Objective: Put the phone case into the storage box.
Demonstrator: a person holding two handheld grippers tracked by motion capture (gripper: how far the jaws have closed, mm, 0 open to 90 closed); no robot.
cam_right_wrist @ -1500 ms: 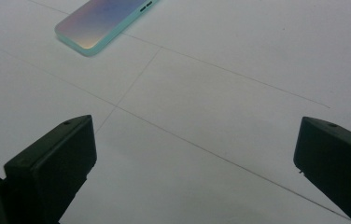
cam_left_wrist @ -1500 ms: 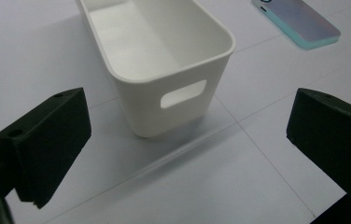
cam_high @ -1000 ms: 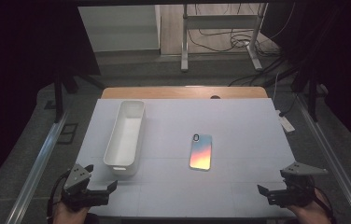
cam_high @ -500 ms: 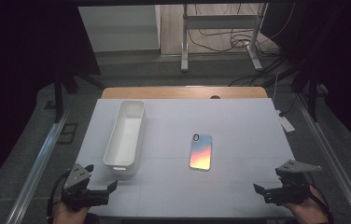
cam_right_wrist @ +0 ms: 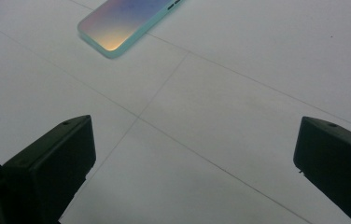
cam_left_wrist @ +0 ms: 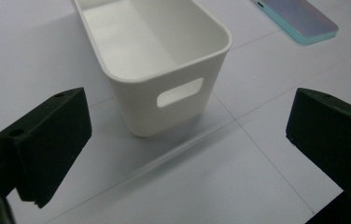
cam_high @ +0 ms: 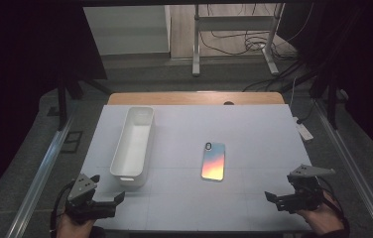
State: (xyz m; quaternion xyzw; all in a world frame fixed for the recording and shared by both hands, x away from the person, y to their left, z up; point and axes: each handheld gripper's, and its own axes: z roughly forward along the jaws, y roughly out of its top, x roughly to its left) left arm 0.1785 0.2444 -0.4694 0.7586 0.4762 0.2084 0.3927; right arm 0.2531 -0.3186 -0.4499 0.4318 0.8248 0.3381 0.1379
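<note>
The phone (cam_high: 213, 161) lies flat, face down, near the middle of the white mat (cam_high: 254, 129), at about 10 o'clock from the right gripper (cam_high: 279, 199) and well apart from it. That gripper hangs low over the near right corner, jaws spread wide and holding nothing. The left gripper (cam_high: 112, 201) sits at the near left corner, also spread and empty, with the short end of the white bin (cam_high: 134, 141) just beyond it at 12 o'clock.

The step in hand looks like the right gripper's reach for the phone. To do it well, bring the jaws in square across the long sides, low enough to catch the thin teal rim, and close gently so it does not skate on the smooth mat.

There is bare mat all around the phone, and an open lane between it and the bin at 9 o'clock. The mat's near edge is close under both hands, so work forward
</note>
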